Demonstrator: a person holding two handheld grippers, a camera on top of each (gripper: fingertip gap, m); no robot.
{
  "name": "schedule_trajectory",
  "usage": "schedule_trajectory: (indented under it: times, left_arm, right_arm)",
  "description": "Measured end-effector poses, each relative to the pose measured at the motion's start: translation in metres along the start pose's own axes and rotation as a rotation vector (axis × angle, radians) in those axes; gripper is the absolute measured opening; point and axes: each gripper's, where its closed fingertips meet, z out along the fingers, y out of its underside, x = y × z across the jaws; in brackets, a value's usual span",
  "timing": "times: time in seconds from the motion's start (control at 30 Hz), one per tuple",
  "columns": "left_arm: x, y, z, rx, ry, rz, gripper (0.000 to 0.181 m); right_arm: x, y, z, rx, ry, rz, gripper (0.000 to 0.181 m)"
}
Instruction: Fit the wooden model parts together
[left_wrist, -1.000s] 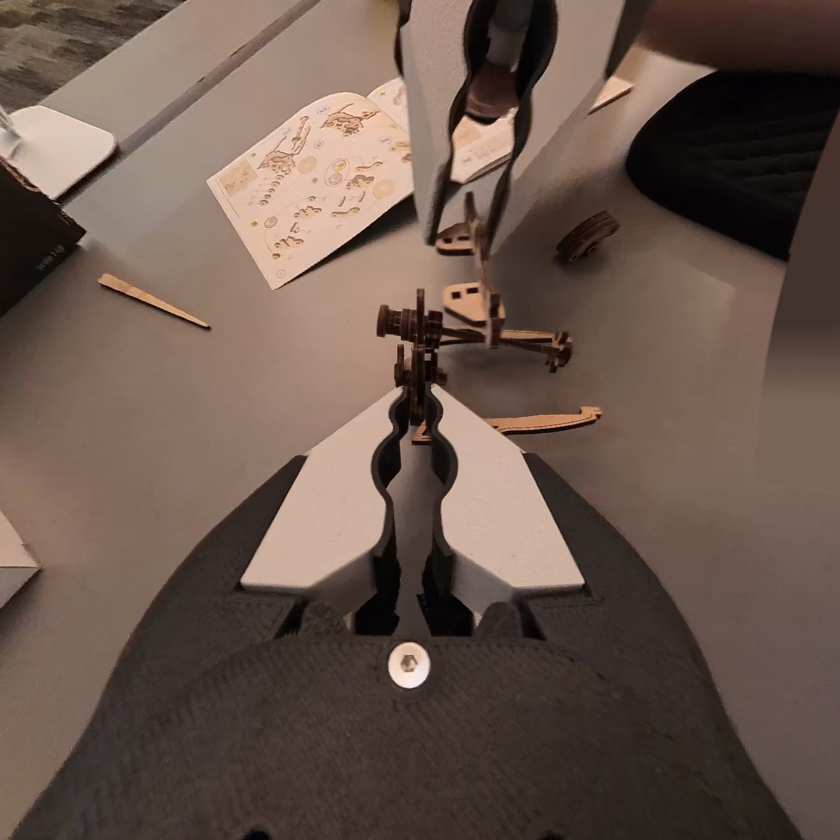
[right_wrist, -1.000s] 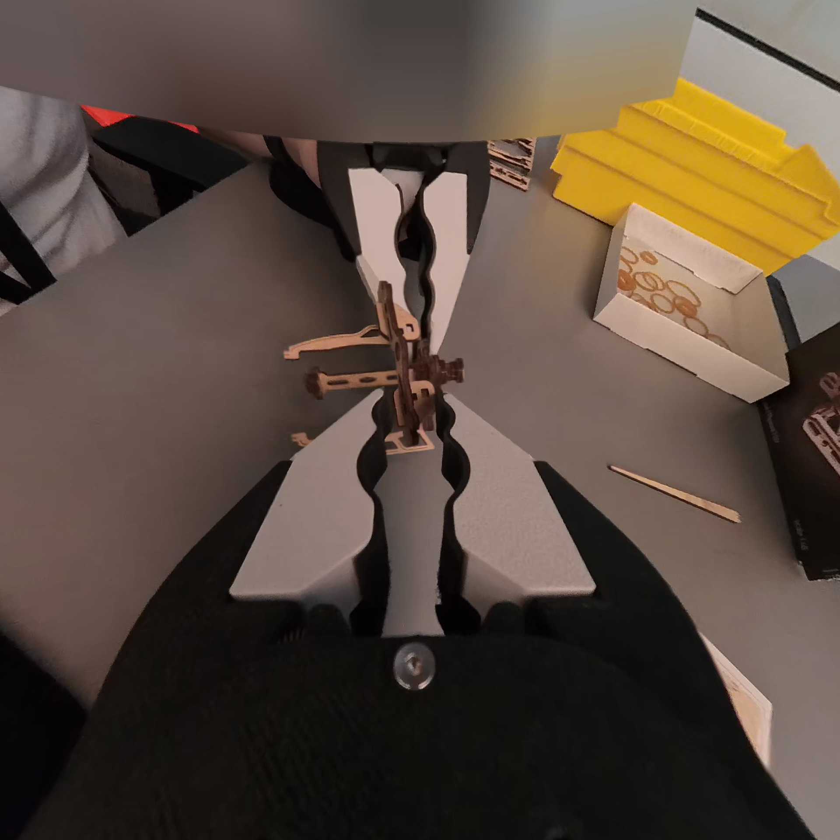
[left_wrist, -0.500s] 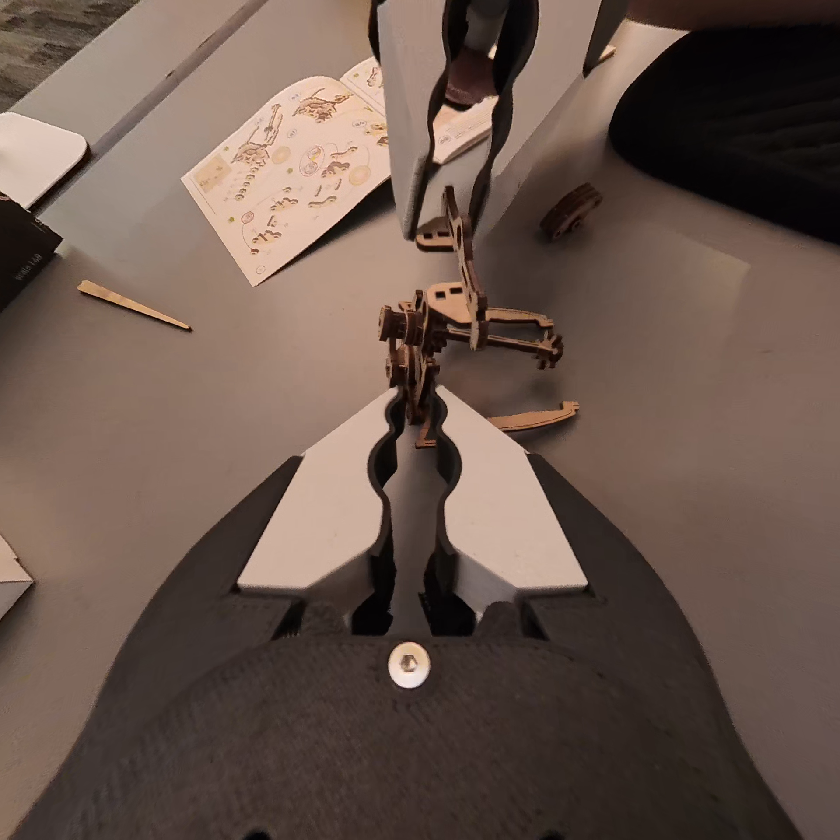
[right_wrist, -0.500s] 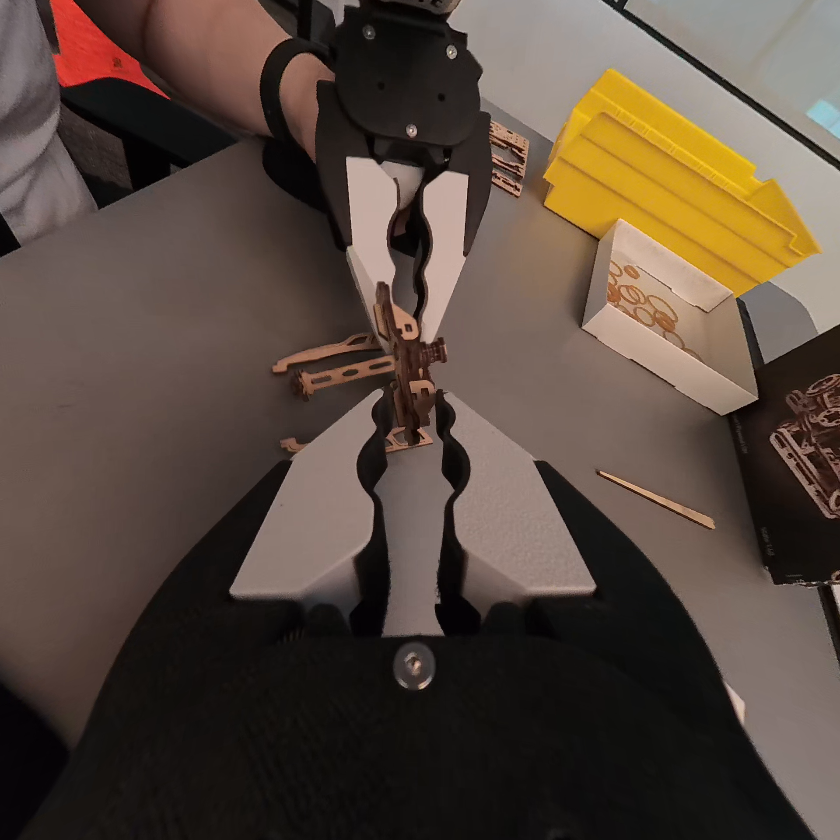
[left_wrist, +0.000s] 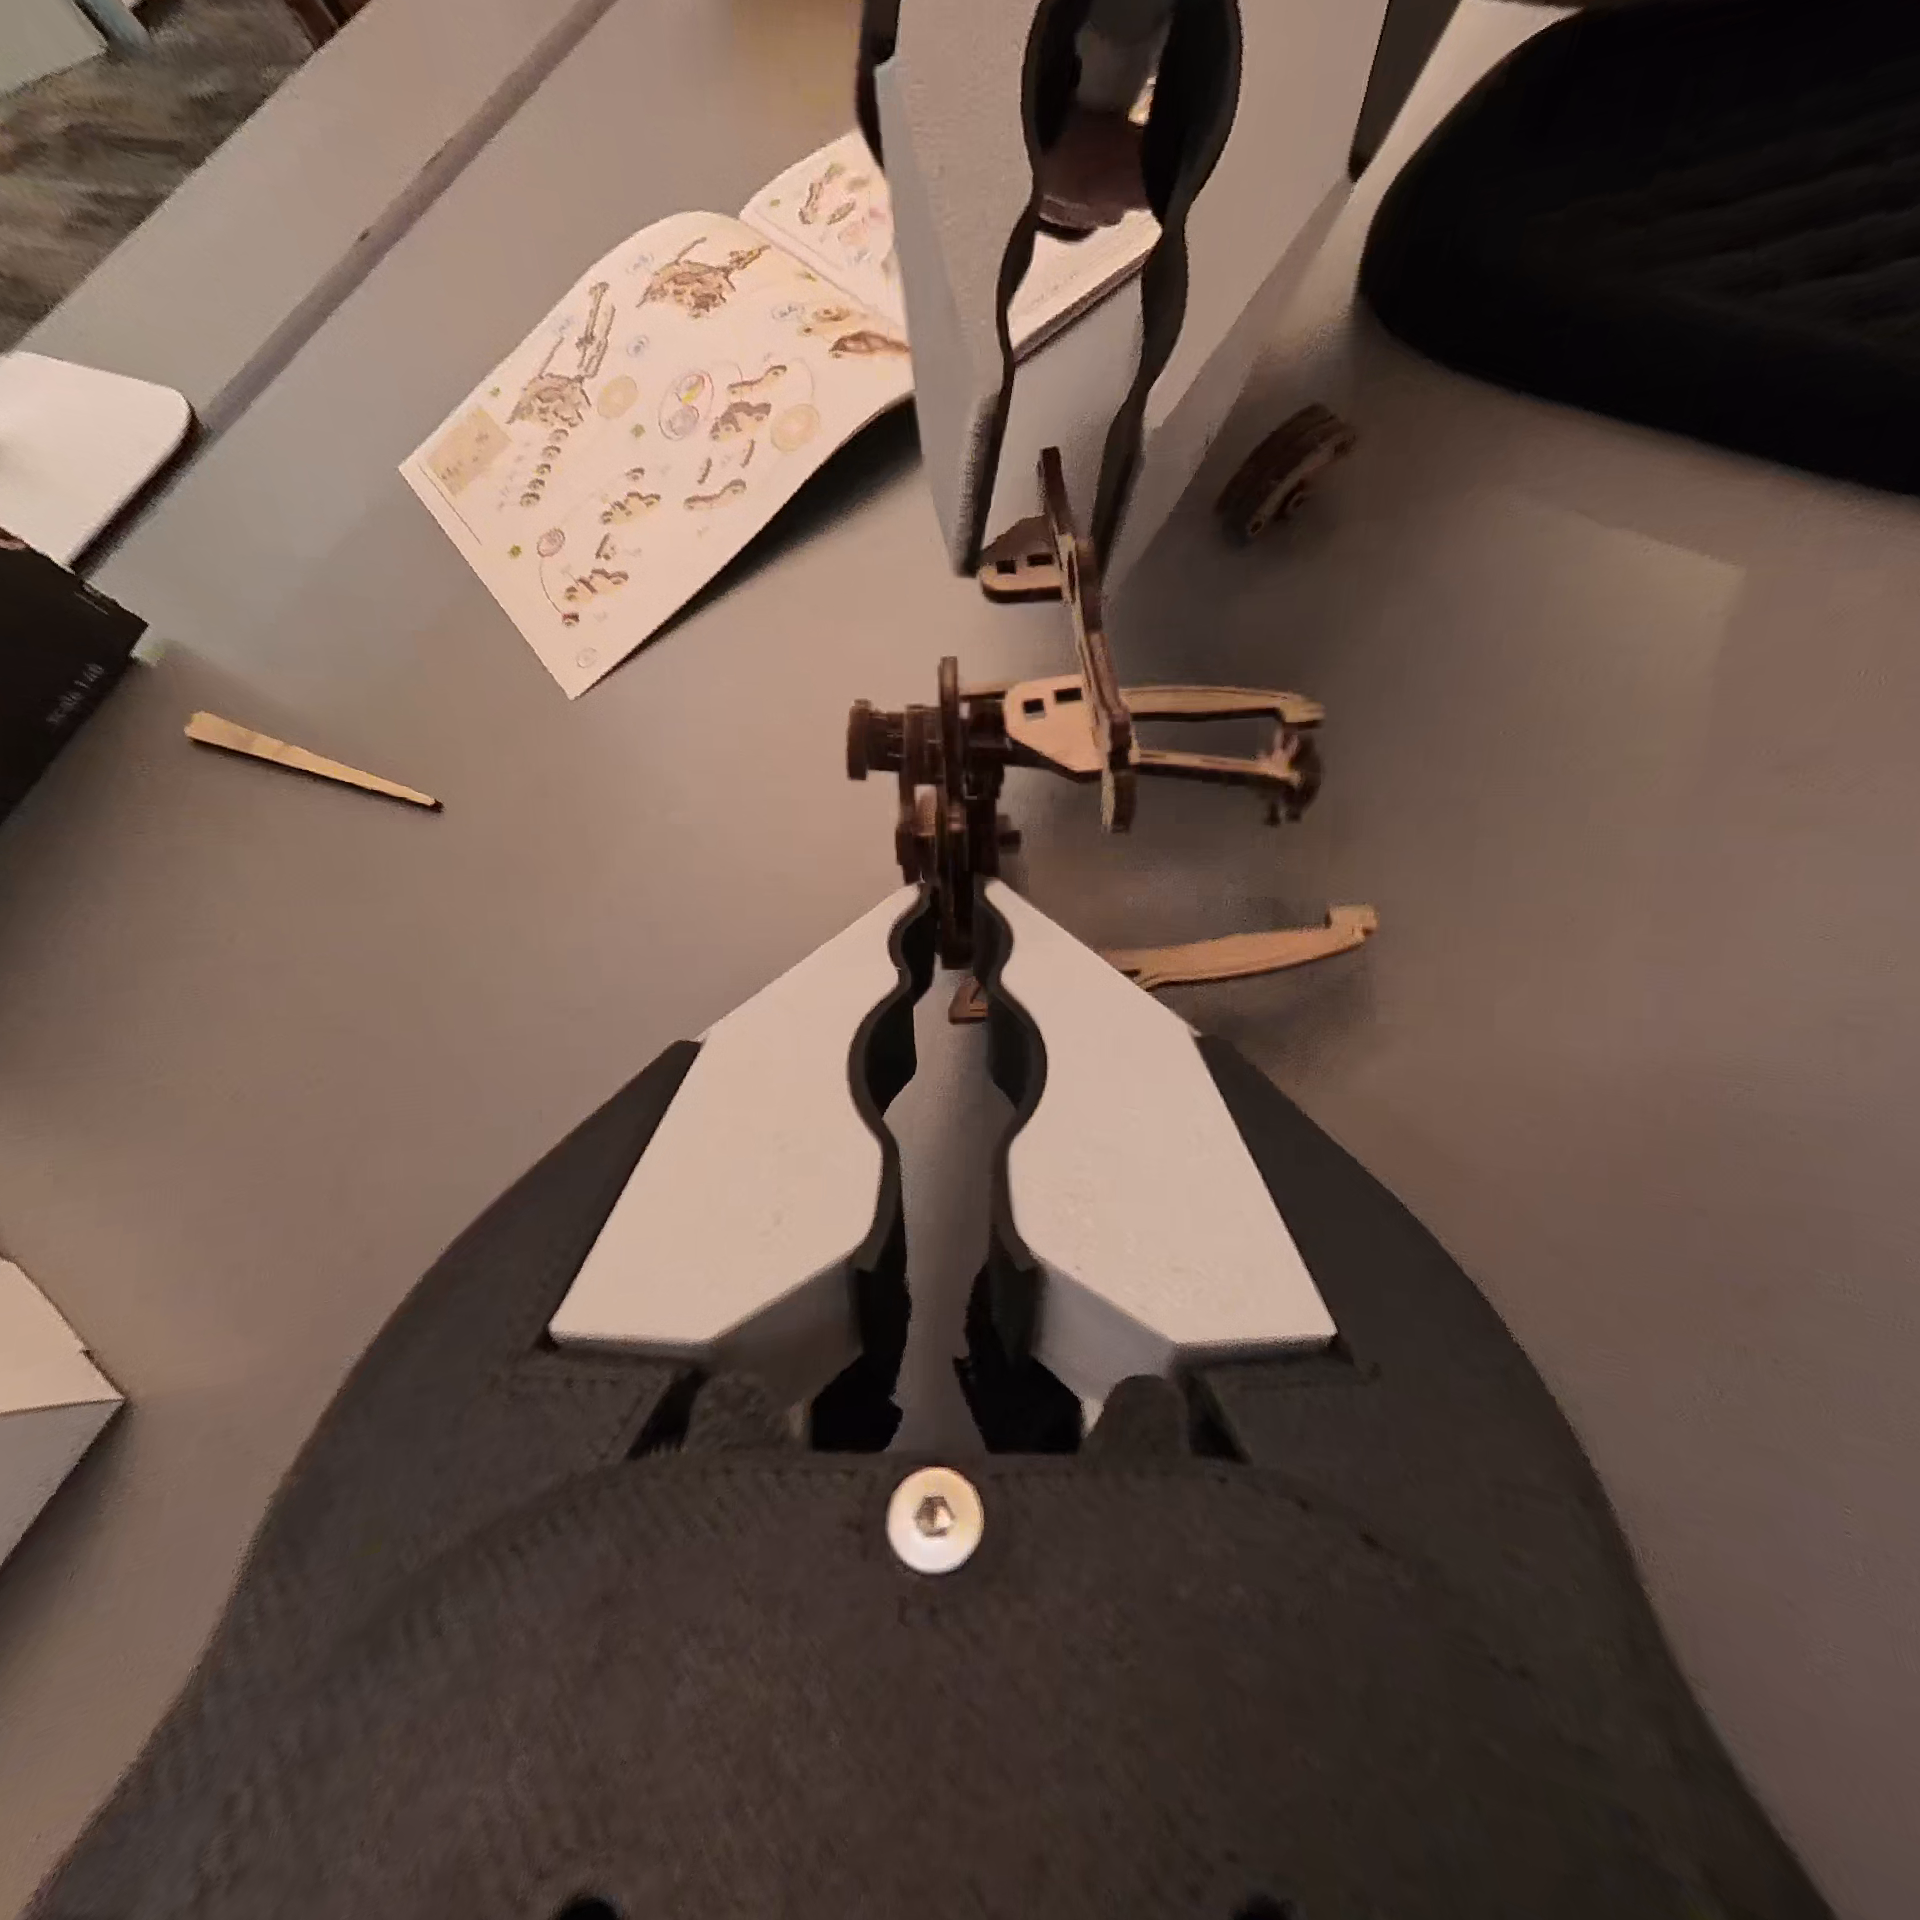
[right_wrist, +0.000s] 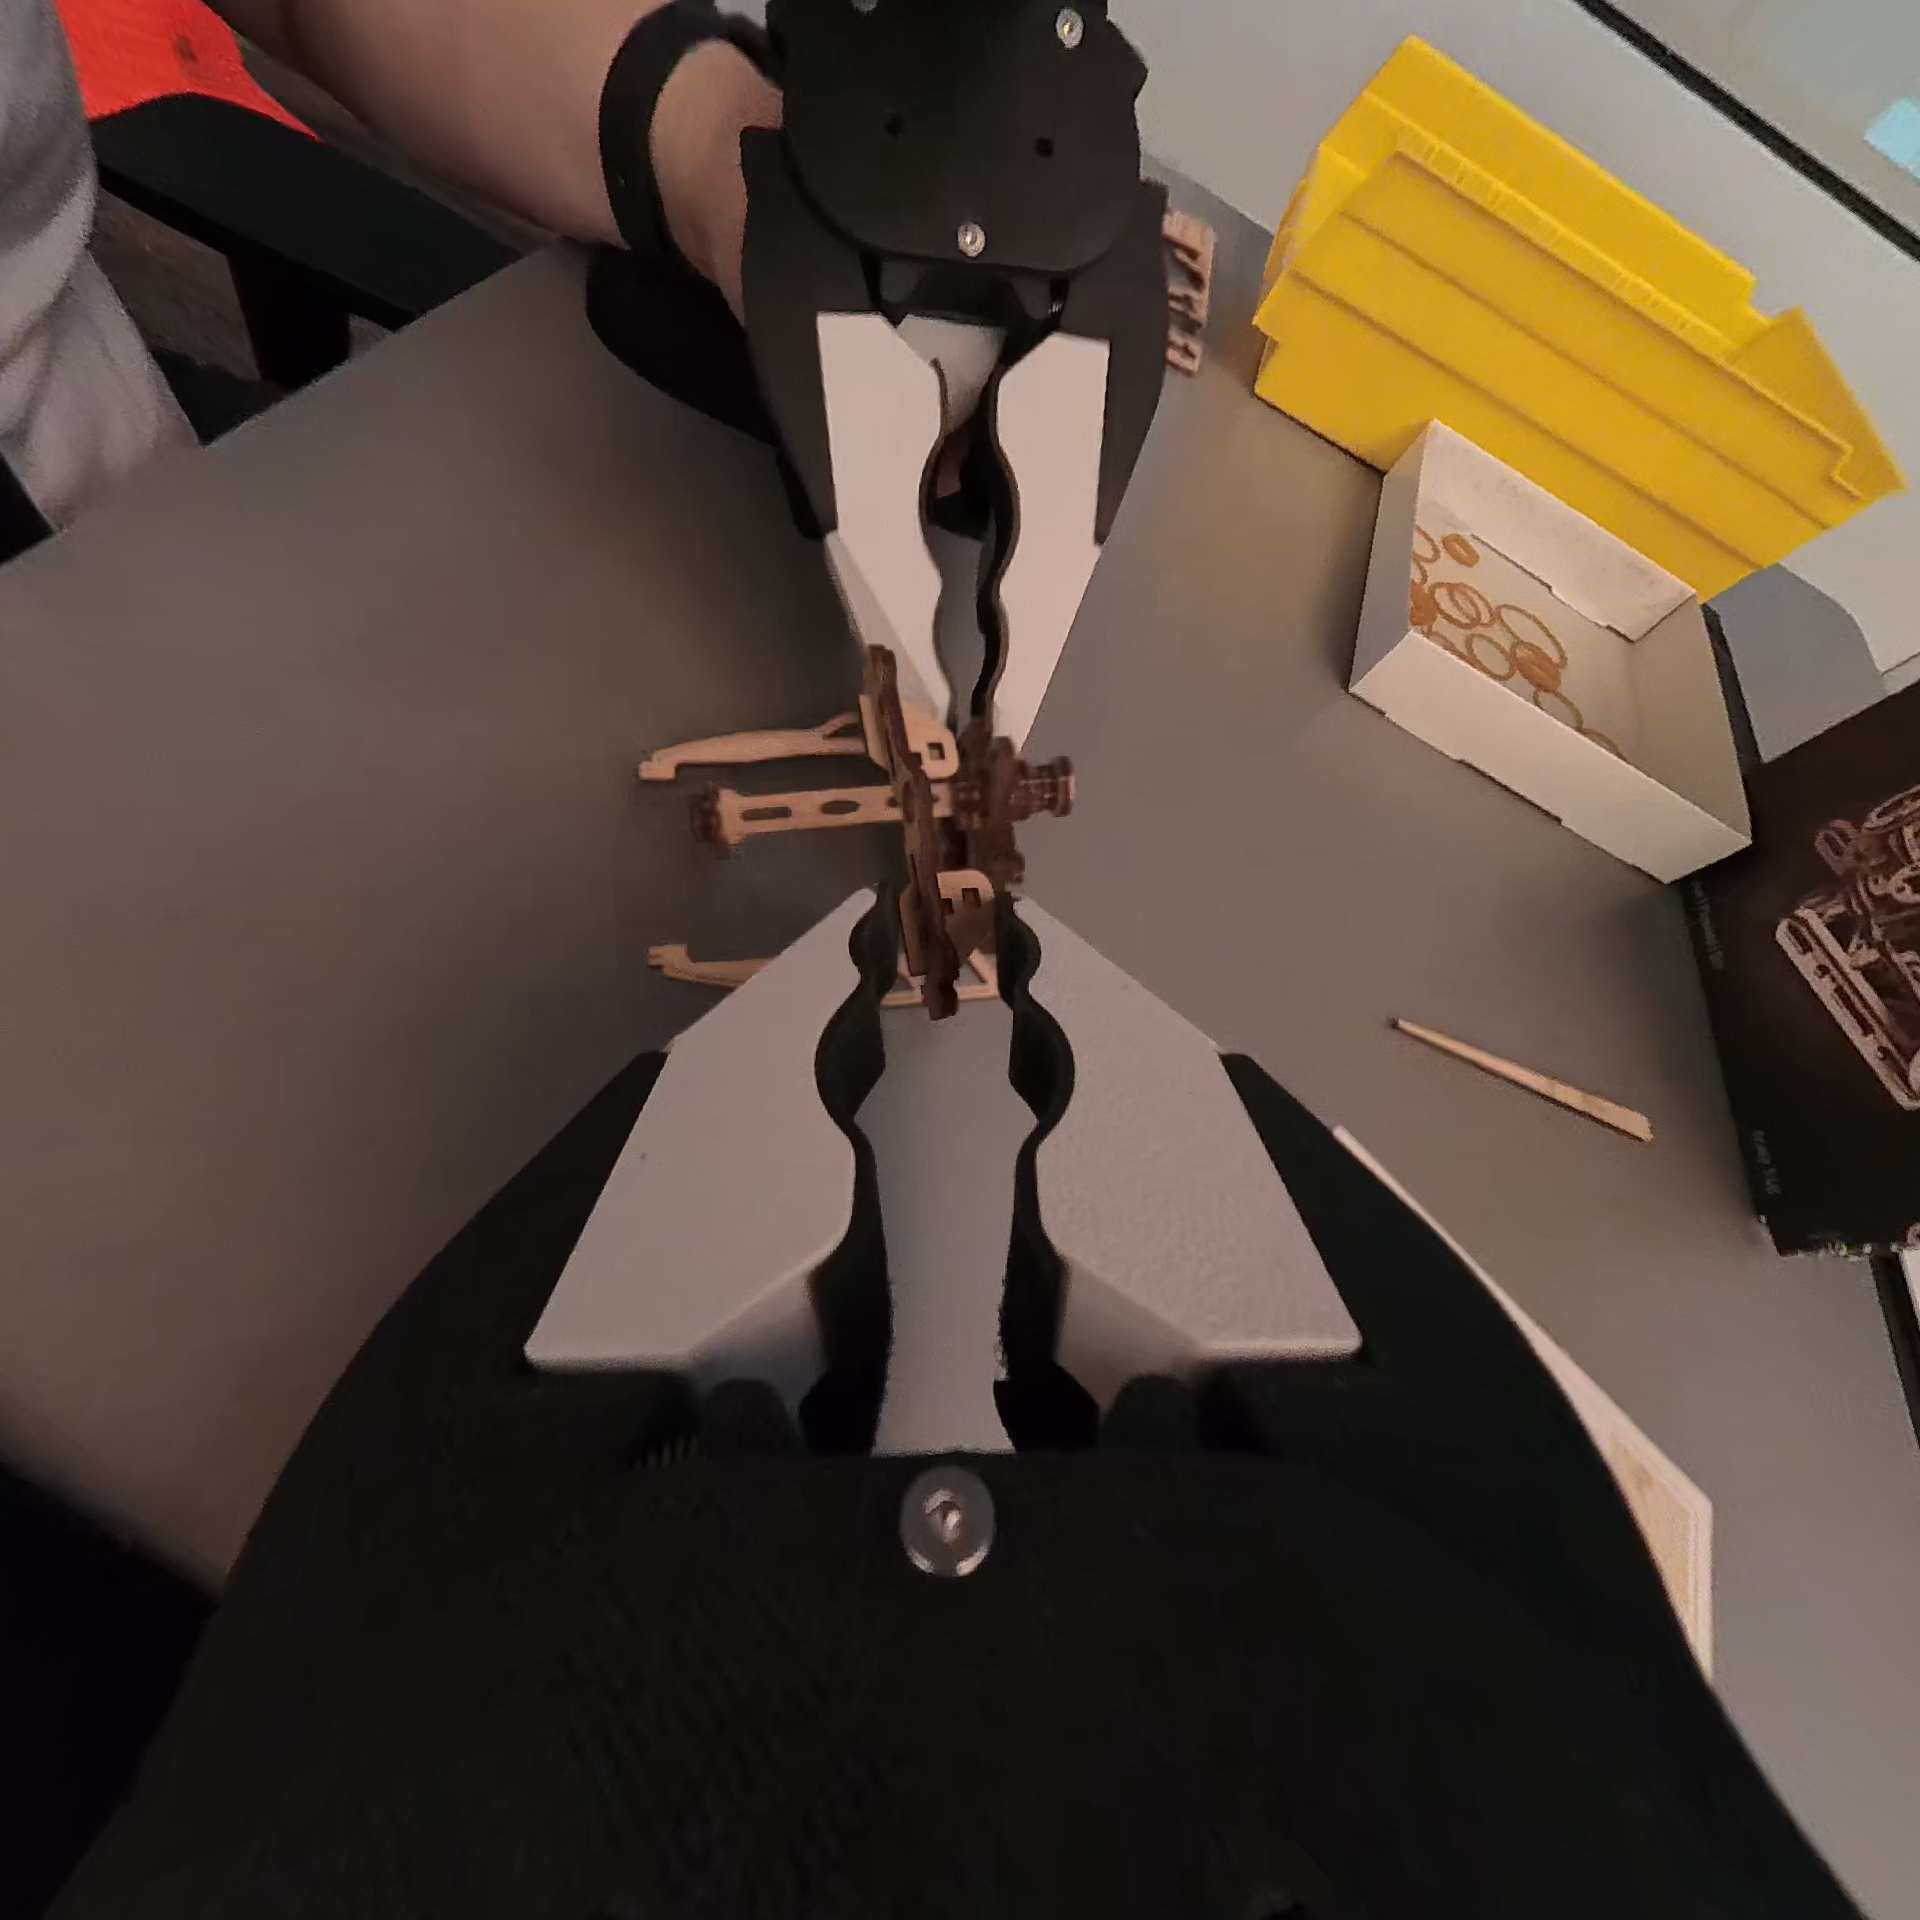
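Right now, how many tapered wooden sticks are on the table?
1. The tapered wooden stick lies flat on the grey table, left of the left tongs, between the dark box and the open booklet. The tongs could hide others.

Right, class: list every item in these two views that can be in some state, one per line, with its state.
Left claw: shut on the dark wooden subassembly.
Right claw: shut on the light wooden frame piece.
Loose wooden arm: flat on the table, unattached.
Instruction booklet: lying open.
White cardboard box: open, rings inside.
Wooden wheel: loose on the table.
Wooden stick: lying flat, unused.
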Motion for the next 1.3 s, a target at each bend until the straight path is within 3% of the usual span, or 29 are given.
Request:
schedule_trajectory:
  times: [0.23,0.4,0.5,0.6,0.73,0.8,0.93,1.07,1.2,1.3]
  left_arm:
    - [-0.016,0.001,-0.008,-0.005,-0.049,0.043,0.003]
    - [-0.008,0.01,-0.009,-0.047,0.028,0.148,0.003]
    - [-0.01,0.013,-0.013,-0.053,0.04,0.233,0.003]
    - [-0.018,0.016,-0.014,-0.066,0.025,0.258,0.003]
    - [-0.021,0.017,-0.013,-0.039,0.096,0.208,0.003]
    - [-0.023,0.016,-0.015,-0.016,0.114,0.174,0.003]
    - [-0.024,0.013,-0.021,0.042,0.127,0.132,0.003]
    - [-0.026,0.009,-0.027,0.082,0.119,0.108,0.003]
    - [-0.027,0.008,-0.029,0.096,0.12,0.085,0.003]
    - [-0.027,0.007,-0.031,0.107,0.12,0.08,0.003]
  right_arm:
    - [-0.034,0.009,-0.006,-0.1,0.01,0.066,0.017]
    - [-0.032,0.015,-0.01,-0.224,0.079,0.053,0.018]
    - [-0.034,-0.004,-0.017,-0.148,0.091,0.098,0.018]
    - [-0.06,-0.022,-0.011,-0.121,0.019,0.162,0.017]
    - [-0.086,0.012,0.012,-0.309,-0.017,0.148,0.017]
    - [-0.093,0.017,0.018,-0.328,-0.046,0.19,0.018]
    - [-0.096,0.003,0.013,-0.305,-0.056,0.267,0.034]
    - [-0.074,-0.046,0.02,-0.187,-0.004,0.391,0.015]
    - [-0.085,-0.02,0.04,-0.454,-0.065,0.413,0.012]
    - [-0.082,-0.013,0.05,-0.5,-0.039,0.372,0.012]
